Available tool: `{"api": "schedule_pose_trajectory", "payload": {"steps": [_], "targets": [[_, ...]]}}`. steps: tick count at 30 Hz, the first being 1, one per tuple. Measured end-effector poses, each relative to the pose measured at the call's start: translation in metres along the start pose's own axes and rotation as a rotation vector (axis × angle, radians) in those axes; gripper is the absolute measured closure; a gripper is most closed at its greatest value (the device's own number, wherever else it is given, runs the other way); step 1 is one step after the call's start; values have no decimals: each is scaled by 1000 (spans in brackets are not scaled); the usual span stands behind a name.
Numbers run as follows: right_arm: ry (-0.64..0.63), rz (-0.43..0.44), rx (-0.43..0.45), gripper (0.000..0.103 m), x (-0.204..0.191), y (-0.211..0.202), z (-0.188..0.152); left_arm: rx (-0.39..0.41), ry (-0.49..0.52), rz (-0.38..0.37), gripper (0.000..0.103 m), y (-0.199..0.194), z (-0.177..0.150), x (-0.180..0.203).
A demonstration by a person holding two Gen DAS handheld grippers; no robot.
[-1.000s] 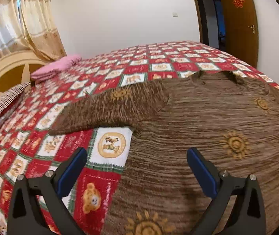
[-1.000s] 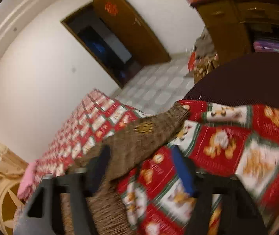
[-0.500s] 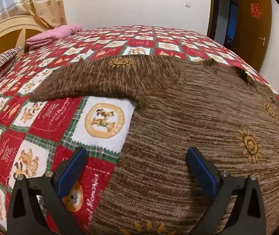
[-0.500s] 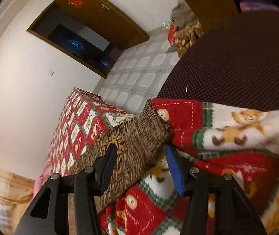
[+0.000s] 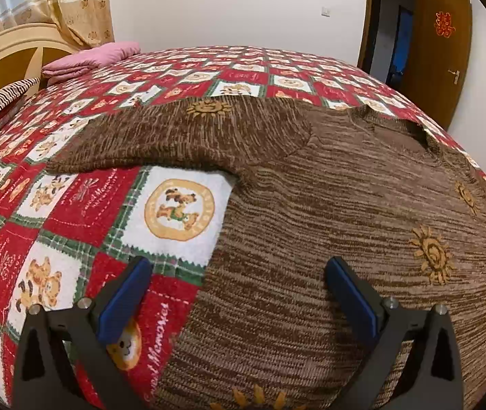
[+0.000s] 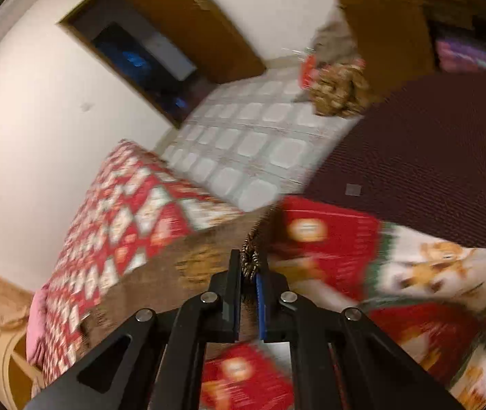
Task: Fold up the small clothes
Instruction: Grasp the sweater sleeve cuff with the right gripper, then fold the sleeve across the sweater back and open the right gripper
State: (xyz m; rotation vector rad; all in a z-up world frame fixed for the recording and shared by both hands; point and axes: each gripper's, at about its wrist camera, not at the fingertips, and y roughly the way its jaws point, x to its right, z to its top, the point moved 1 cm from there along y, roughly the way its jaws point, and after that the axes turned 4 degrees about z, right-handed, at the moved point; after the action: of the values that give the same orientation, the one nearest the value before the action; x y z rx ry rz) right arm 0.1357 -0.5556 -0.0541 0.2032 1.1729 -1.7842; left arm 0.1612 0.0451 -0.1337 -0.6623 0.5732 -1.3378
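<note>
You had the brown knit sweater [image 5: 328, 205] spread flat on the red patchwork bedspread [image 5: 72, 205], its body filling the right half of the left wrist view and one sleeve [image 5: 181, 136] laid out to the left across the quilt squares. Your left gripper [image 5: 236, 294] hung low over the sweater's side edge with its blue-padded fingers [image 5: 123, 299] set wide apart; one finger stood over the bare bedspread, the other over the knit, and nothing was held between them. Whether the tips touched the fabric could not be read. Your right gripper [image 6: 248, 294] had its fingers drawn together on a bunched end of the sweater [image 6: 250, 261], probably the other sleeve's cuff, with a tuft of knit poking out past the tips. That view was motion-blurred, so finer detail was lost. Beyond the bed you had a folded pink cloth [image 5: 89, 59] near the cream headboard [image 5: 7, 54], a wooden door [image 5: 441, 51] standing open, and tiled floor [image 6: 253, 147] with a dark mat [image 6: 430, 160] beside the bed's corner.
</note>
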Motion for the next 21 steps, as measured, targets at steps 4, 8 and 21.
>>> {"api": "schedule_pose_trajectory", "payload": {"steps": [4,8,21], "targets": [[-163,95,-27,97,-82,-7,-21,2,0,-2,0,0,0,0],[-376,194,-102,97,-176,1,-71,3,-3,-5,0,0,0,0],[-819,205,-298,96,-276,95,-304,5,-7,-14,0,0,0,-1]]}}
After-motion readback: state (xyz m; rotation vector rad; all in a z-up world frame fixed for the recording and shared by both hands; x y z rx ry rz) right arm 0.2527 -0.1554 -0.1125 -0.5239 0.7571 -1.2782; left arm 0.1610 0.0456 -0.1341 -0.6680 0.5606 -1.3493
